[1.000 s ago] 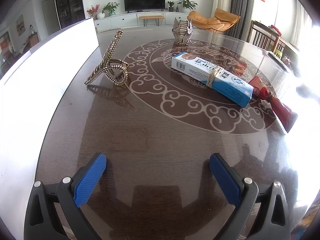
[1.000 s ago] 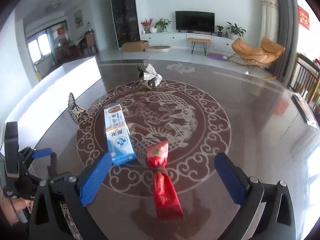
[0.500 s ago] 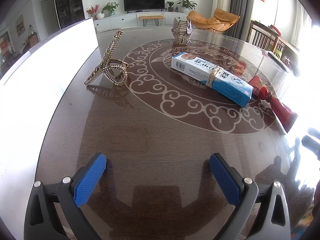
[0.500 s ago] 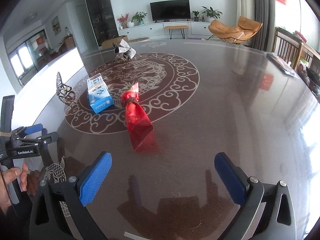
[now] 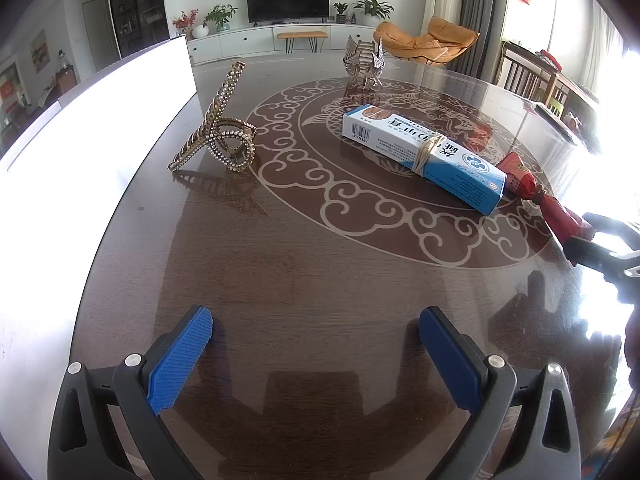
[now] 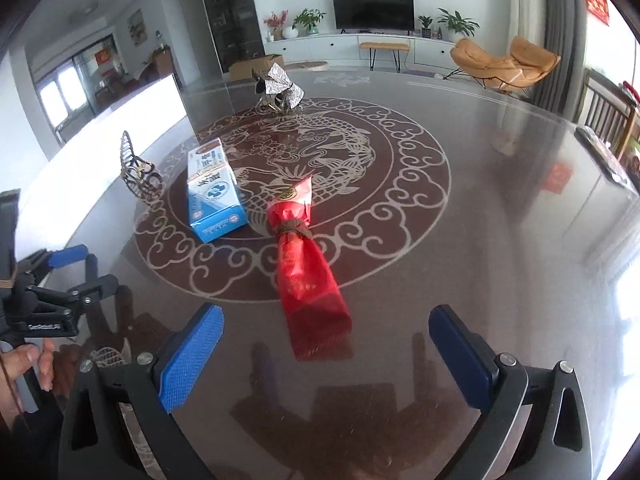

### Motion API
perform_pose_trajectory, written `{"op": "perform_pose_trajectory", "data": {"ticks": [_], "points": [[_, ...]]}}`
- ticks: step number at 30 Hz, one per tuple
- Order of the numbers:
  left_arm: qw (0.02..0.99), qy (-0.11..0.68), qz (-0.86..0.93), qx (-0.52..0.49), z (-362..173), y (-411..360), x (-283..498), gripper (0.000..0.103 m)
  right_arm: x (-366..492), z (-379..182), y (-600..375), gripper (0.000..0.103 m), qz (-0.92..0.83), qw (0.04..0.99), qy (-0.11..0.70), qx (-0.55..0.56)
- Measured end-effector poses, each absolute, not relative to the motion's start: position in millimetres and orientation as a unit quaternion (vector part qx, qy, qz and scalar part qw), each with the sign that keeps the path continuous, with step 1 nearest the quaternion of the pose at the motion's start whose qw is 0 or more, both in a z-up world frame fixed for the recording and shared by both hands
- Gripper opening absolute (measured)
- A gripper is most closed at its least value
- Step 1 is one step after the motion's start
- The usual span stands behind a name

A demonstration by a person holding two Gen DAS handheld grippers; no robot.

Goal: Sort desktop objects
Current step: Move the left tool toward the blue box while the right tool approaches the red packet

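On the glossy dark table (image 6: 500, 216), a crinkled red packet (image 6: 308, 276), tied at its neck, is laid lengthwise pointing away between the spread blue pads of the right tool (image 6: 326, 354), untouched; the left tool (image 5: 316, 354) is likewise spread and empty.

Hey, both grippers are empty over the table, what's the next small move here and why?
Probably ease the right gripper forward and down around the red packet. Its jaws stand open, and the packet's near end lies between them on the table. The left gripper is open with nothing close.
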State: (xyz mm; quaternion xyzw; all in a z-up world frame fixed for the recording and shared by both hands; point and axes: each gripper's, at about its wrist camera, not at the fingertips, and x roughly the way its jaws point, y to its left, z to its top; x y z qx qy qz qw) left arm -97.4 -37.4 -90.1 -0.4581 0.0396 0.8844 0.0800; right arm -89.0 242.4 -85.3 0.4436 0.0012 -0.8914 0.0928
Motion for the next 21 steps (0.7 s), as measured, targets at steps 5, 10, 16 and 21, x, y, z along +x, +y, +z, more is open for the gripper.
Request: {"op": "perform_pose_trajectory", "data": {"ticks": [5, 10, 16, 21], "points": [[0.080, 0.040, 0.884, -0.458, -90.0, -37.3, -97.0, 0.103, -106.4, -98.9, 231.6, 0.103, -0.872, 0.115, 0.074, 0.470], [0.080, 0.040, 0.884, -0.458, -90.4, -37.8, -97.6, 0.103, -105.8, -101.6, 234.3, 0.103, -0.871, 0.132, 0.074, 0.467], [0.080, 0.040, 0.884, -0.458, -90.5, -37.9, -98.0, 0.103, -107.2, -102.0, 236.2, 0.103, -0.873, 0.131, 0.073, 0.465], [0.080, 0.040, 0.884, -0.458, -90.5, -38.2, -98.2, 0.103, -111.9, -101.8, 235.7, 0.103, -0.870, 0.147, 0.082, 0.463]]}}
